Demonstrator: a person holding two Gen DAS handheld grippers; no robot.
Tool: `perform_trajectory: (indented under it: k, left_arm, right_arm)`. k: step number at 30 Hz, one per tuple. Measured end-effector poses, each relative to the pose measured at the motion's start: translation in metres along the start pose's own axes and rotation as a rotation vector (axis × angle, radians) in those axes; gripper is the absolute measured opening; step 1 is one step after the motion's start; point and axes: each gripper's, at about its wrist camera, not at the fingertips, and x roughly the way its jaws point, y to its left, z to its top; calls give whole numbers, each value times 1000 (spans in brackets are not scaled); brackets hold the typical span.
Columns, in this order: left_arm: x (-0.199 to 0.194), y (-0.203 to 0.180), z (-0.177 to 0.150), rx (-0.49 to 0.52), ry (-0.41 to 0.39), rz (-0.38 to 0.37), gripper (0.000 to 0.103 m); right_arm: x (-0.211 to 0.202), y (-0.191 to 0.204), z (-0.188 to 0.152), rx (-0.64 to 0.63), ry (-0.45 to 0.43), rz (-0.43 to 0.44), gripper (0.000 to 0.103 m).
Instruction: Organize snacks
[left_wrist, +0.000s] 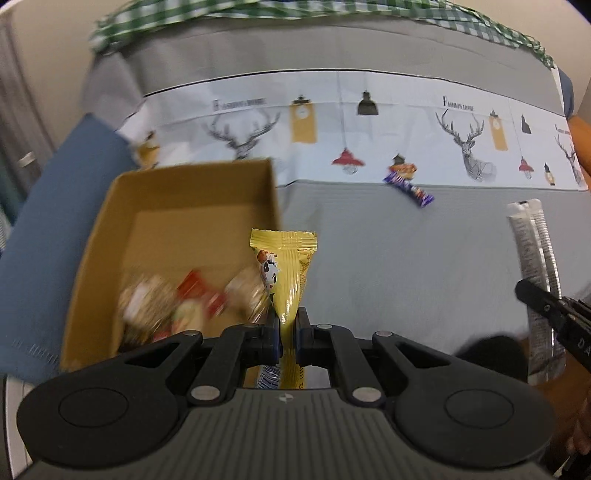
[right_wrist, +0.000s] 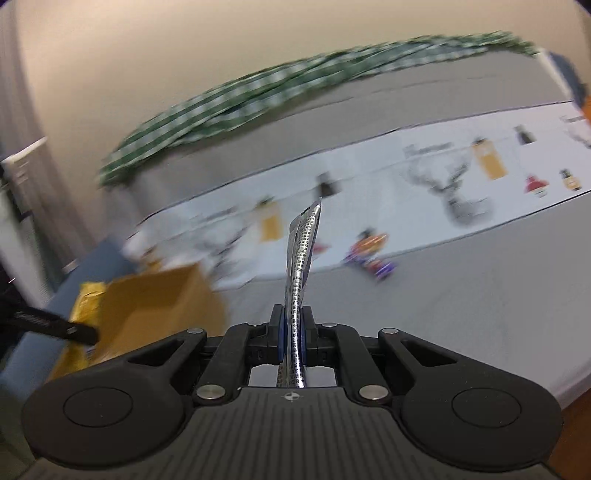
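Soft even indoor light, strong fisheye bending at edges, motion blur (heaviest in right wrist view)

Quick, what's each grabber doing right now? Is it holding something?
Left gripper: closed, holding the yellow snack packet.
Right gripper: closed, holding the silver packet.

A box (left_wrist: 192, 229) sits at the left on the table (left_wrist: 388, 258), snacks (left_wrist: 184, 302) inside. A bar (left_wrist: 408, 182) lies well right of it, before the printed runner (left_wrist: 369, 129).
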Motion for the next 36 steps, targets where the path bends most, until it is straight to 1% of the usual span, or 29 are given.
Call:
perform_trajectory:
  k: [3,6,9,12,16,21,36]
  left_arm:
    - [-24,13,-38,19,-27,12,8]
    - [-42,21,-69,7,-39,15,8]
    - [-55,26,-93,-7,-61,27,8]
    - [-64,31,-108,-30,-68,9,8]
    - [-72,39,-116,-59,-87,-2,8]
    - [-77,43,-119,-71,-102,-6,8]
    - [-69,53,-112,-96,-98,0,8]
  right_arm:
    - [-22,42,-25,-50,54,76,8]
    - [-38,76,-46,-102,92,133,8]
    - [-52,103,-56,-166,94,163,8]
    - [-64,118,-56,-212,70,175,8]
    - [-74,132,-60,-248,64,185,8]
    - [-80,142,-61,-280,53,187,8]
    - [-67,153,-64,-333,96,188,8]
